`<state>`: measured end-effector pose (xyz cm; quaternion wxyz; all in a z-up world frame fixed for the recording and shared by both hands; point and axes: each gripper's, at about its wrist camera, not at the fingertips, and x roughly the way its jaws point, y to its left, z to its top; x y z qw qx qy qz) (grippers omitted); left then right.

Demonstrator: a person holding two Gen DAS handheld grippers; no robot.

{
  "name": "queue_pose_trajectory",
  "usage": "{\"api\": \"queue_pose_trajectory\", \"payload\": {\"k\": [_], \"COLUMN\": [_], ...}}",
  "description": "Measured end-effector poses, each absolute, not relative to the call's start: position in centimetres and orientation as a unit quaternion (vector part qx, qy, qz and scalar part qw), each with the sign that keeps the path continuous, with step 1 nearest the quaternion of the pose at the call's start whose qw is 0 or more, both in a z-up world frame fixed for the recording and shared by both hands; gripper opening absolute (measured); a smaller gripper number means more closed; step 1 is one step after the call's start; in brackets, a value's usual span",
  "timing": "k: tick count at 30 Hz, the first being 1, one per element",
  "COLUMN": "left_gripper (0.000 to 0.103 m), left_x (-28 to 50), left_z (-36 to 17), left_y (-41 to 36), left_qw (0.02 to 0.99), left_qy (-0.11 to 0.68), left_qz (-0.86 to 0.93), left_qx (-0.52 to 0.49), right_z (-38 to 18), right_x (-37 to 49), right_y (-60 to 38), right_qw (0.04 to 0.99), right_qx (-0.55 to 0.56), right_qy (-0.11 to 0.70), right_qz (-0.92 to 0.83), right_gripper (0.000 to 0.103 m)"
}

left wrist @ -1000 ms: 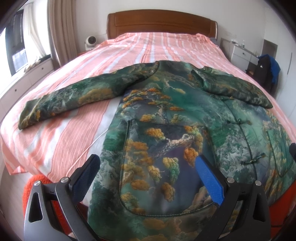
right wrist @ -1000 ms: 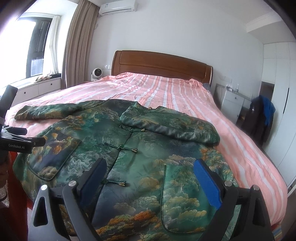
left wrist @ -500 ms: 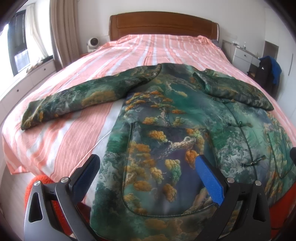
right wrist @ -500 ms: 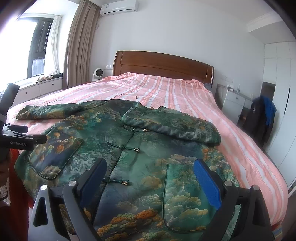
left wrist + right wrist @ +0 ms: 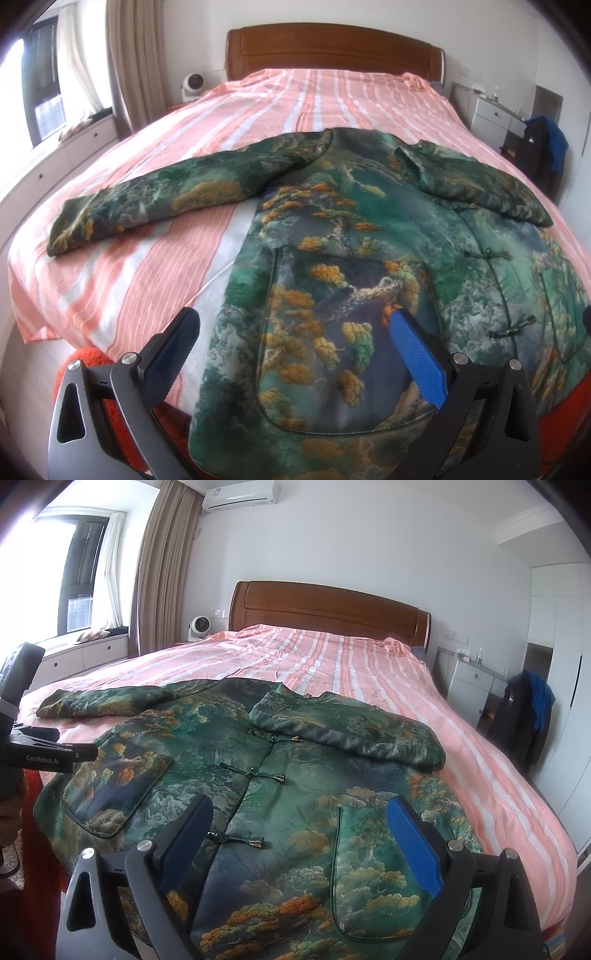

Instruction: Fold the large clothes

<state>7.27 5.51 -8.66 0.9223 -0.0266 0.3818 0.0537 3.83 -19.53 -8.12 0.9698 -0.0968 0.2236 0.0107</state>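
Note:
A large green jacket printed with orange trees lies face up at the foot of the bed, its knot buttons fastened. Its left sleeve stretches out flat over the sheet; its right sleeve is folded across the chest. My left gripper hovers open over the lower left pocket, holding nothing. My right gripper hovers open above the lower front, between the button line and the right pocket. The left gripper's body shows at the left edge of the right wrist view.
The bed has a pink and white striped sheet and a wooden headboard. A white fan stands at the back left, by the window bench. At the right are a white nightstand and dark clothes hung on a chair.
Both grippers have drawn back a little toward the foot of the bed, so the jacket sits slightly farther in both views. Both stay open; the jacket has not moved.

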Motion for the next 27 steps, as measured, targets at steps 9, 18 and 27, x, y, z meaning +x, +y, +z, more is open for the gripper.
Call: {"api": "queue_pose_trajectory", "payload": {"k": [9, 18, 27], "left_gripper": [0.103, 0.102, 0.101], "left_x": [9.1, 14.0, 18.4], "left_z": [-7.3, -6.3, -15.0], "left_y": [9.3, 22.6, 36.7], "left_qw": [0.918, 0.882, 0.763], "left_qy": [0.381, 0.385, 0.41], "left_qz": [0.079, 0.133, 0.219], "left_qx": [-0.078, -0.237, -0.449], "right_z": [-8.1, -7.9, -8.1], "right_x": [3.8, 3.7, 3.9], "right_y": [-19.5, -19.8, -18.5], "right_qw": [0.97, 0.972, 0.968], "right_qx": [-0.096, -0.087, -0.105], "right_qy": [0.225, 0.22, 0.227], "right_qz": [0.011, 0.008, 0.018], "right_gripper": [0.094, 0.094, 0.094]}}
